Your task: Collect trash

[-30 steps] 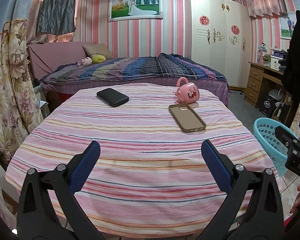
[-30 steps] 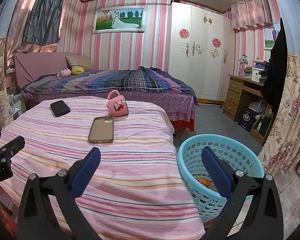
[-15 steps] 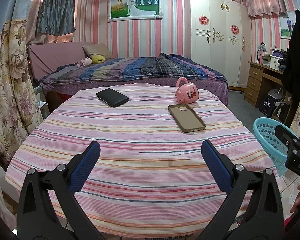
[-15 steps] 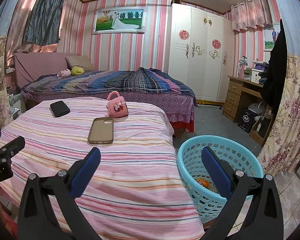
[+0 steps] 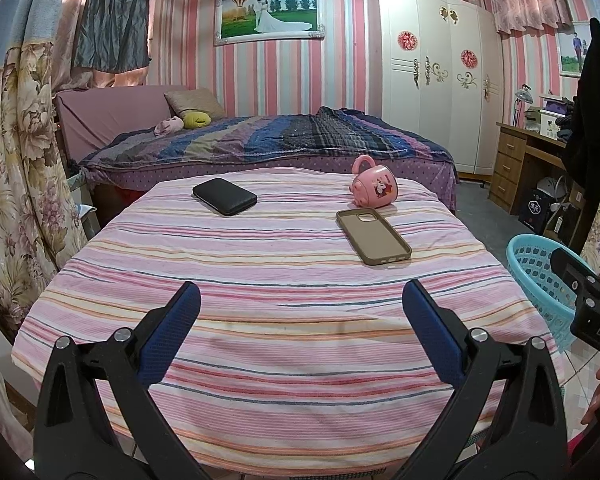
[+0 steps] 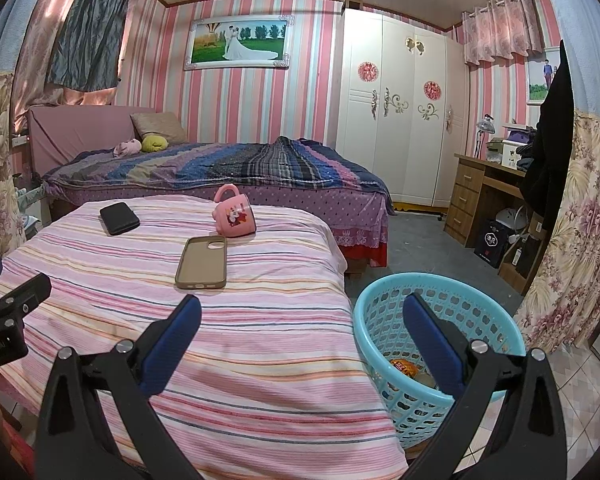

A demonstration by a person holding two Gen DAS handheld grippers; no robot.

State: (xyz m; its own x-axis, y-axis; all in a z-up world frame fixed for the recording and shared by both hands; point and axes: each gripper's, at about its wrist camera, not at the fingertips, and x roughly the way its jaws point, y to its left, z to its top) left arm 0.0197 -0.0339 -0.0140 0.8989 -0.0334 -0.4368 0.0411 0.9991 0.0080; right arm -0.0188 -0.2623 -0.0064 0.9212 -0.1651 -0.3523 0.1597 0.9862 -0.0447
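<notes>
Ahead of my tongs: striped cloth [image 5: 284, 280], on it a tan phone case [image 5: 374, 236] lying open side up, a pink mug [image 5: 374, 186] tipped on its side just beyond it, and a black case [image 5: 224, 196] far left. Bed [image 5: 268, 140] behind.

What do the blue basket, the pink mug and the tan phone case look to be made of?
Blue basket: moulded plastic, slightly glossy, with a regular lattice of cut-out holes in its wall. Pink mug: smooth with a printed cartoon; plastic or glazed ceramic, the look leaves it open. Tan phone case: matte with soft rounded edges, likely silicone or soft plastic.
</notes>
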